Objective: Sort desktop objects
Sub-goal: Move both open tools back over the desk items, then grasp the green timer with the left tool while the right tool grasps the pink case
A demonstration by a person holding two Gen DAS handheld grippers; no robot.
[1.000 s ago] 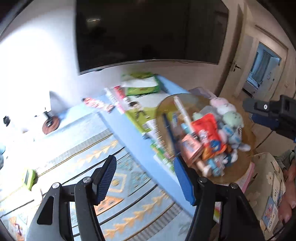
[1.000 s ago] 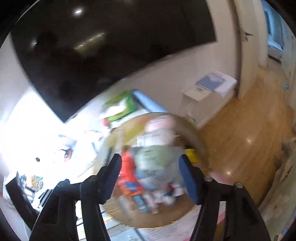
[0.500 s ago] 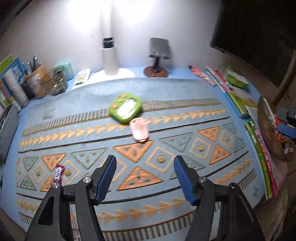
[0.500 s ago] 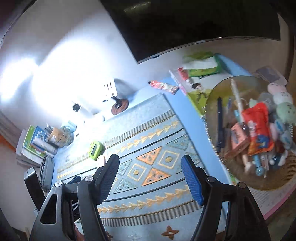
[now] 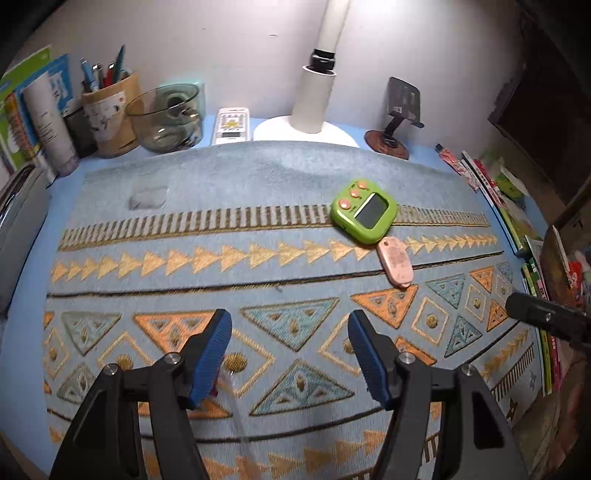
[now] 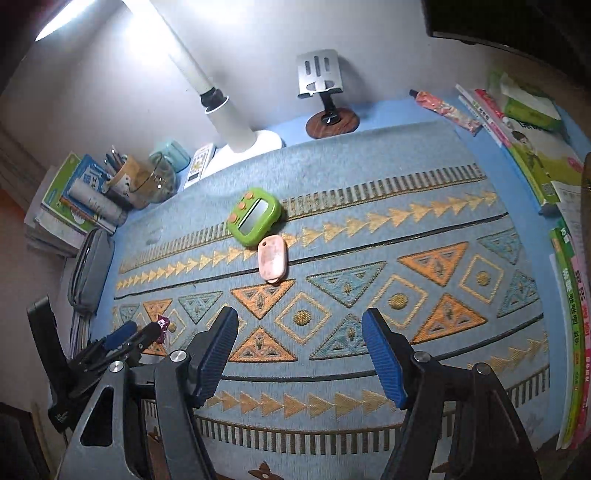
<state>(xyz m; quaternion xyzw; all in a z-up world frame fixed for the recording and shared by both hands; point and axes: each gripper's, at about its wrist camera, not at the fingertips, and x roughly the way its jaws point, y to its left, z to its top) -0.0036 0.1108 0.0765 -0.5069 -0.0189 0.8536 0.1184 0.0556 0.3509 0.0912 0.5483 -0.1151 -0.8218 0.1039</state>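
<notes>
Blue desk against a white wall, most of it under a woven mat (image 5: 258, 229) with orange and teal triangles, arrow bands and a ribbed stripe (flat weave, slightly rumpled at the back edge). Dark TV (image 6: 517, 22) on the wall to the right.

Back row: white lamp (image 5: 314, 99) on a round base, metal phone stand (image 6: 321, 74) on a wooden disc, white remote (image 5: 231, 125), smoked glass bowl (image 5: 166, 118), pen cup (image 5: 110, 114). Books (image 6: 535, 155) stacked along the right edge, more books (image 6: 70, 195) back left with a grey pencil case (image 6: 90, 269) in front of them.

Task items sit mid-mat. Green timer (image 5: 364, 211): rounded square, glossy plastic, three orange buttons on the far-left side, screen facing up. Pink case (image 5: 395, 266): rounded oblong, matte, touching the timer's near edge, long axis running towards me and away. Small red wrapper (image 6: 162, 325) near the mat's left side, just beside my left tool's tips.

My left gripper (image 5: 290, 350): blue ribbed pads apart and opening wider, only mat between them. My right gripper (image 6: 299, 354): pads apart, nothing clamped. Both tilt down at the mat, well short of the timer.
</notes>
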